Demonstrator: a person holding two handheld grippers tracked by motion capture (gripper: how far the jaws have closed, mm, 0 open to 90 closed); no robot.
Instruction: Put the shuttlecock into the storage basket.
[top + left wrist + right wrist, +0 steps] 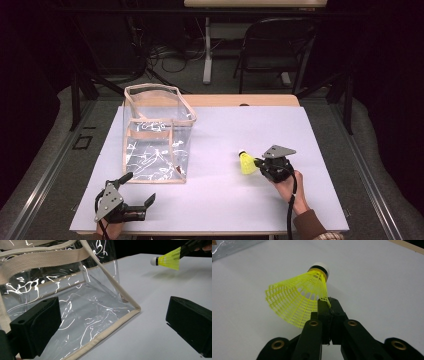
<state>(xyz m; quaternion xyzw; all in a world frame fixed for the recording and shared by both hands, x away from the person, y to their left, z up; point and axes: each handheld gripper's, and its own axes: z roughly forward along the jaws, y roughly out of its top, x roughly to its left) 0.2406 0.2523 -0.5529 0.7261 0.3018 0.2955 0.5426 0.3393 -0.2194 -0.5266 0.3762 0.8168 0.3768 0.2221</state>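
Yellow shuttlecock (297, 302), clear beige-trimmed bag (155, 145)

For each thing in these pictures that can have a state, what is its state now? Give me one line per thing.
Clear bag: upright on the table, top open, nothing seen inside.
Shuttlecock: held off the table by its skirt rim, cork end pointing away from the gripper.
Left gripper: open, near the bag's lower corner, holding nothing.
Right gripper: shut on the shuttlecock's skirt.
Folding chair: unfolded, behind the table.
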